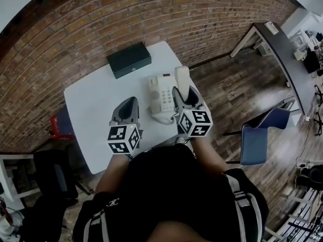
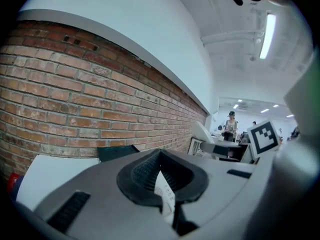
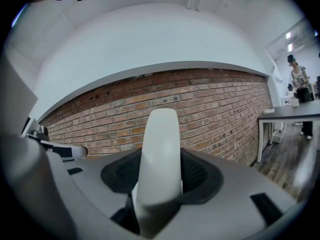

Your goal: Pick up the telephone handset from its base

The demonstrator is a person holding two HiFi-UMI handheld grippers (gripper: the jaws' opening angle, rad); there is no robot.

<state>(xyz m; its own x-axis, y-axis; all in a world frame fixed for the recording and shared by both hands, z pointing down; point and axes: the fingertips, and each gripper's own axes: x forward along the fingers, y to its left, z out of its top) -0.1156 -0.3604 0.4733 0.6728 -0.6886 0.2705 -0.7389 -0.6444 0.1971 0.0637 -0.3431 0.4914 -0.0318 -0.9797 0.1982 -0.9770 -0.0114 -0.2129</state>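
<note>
My right hand-held gripper [image 1: 185, 99] is clamped on the handset [image 1: 182, 78], just right of the base [image 1: 160, 96] at frame centre. The handset looks lifted clear, so the pickup seems done. My left hand-held gripper [image 1: 128, 109] hovers closed and empty over the table [image 1: 91, 110].

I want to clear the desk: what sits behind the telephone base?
A flat black box lies behind the telephone base, apart from it. The right gripper, shut on the handset, covers the base's right side, so anything there cannot be seen.
</note>
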